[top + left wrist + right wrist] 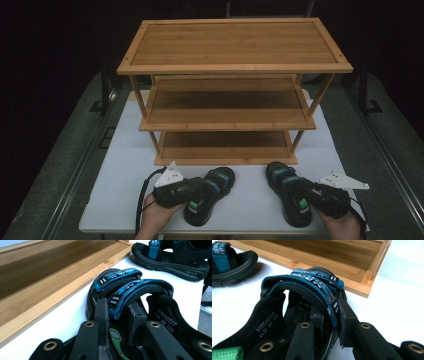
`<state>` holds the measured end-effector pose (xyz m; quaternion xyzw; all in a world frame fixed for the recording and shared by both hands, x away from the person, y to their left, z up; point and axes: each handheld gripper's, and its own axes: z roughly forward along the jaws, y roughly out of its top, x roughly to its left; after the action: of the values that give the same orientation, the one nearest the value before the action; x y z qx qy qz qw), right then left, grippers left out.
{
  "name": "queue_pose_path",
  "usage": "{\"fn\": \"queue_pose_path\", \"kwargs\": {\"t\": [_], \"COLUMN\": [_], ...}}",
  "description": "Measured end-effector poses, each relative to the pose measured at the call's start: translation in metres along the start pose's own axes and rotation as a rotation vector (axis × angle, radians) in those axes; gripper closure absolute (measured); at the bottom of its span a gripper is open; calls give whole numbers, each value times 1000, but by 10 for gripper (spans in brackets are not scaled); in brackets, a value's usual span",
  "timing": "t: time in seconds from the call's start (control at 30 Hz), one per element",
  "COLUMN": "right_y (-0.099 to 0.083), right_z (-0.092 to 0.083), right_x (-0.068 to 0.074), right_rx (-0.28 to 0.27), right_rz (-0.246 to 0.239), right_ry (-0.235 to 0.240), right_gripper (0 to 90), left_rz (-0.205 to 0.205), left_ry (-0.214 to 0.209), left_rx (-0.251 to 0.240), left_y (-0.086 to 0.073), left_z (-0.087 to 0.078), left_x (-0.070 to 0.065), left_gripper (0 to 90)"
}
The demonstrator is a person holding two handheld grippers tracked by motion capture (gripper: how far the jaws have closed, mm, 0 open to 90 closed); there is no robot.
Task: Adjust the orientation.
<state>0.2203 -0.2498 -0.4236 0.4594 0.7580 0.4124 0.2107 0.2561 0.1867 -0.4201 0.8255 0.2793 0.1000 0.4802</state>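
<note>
Two black sandals with blue straps lay on the white table [120, 200], near the wooden three-shelf rack [235, 65]. The left gripper [196, 189] was closed on the side strap of the left sandal [212, 192]. The right gripper [306, 192] was closed on the side strap of the right sandal [287, 192].

Light falls from above onto the white table [125, 165], bright against black, unlit surroundings. The bamboo shelf rack [235, 42] shades its lower tiers. In the gripper views the table glares almost blown out near its far edge; the nearest jaw parts are soft.
</note>
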Motion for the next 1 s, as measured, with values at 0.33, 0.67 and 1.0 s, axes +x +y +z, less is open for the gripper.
{"fn": "queue_pose_path", "kwargs": {"t": [0.33, 0.67, 1.0], "right_y": [1, 7, 23], "right_z": [-3, -2, 8], "right_x": [4, 18, 36], "right_rx": [-26, -52, -96], "right_rz": [14, 20, 31], "right_ry": [41, 71, 107], "right_gripper": [767, 767, 766], "left_rz": [8, 13, 11], "left_ry": [18, 79, 131], "left_rx": [-7, -49, -85], "left_y": [1, 4, 11], "left_z": [-1, -9, -11], "left_x": [-2, -1, 1], "left_gripper": [741, 746, 750]}}
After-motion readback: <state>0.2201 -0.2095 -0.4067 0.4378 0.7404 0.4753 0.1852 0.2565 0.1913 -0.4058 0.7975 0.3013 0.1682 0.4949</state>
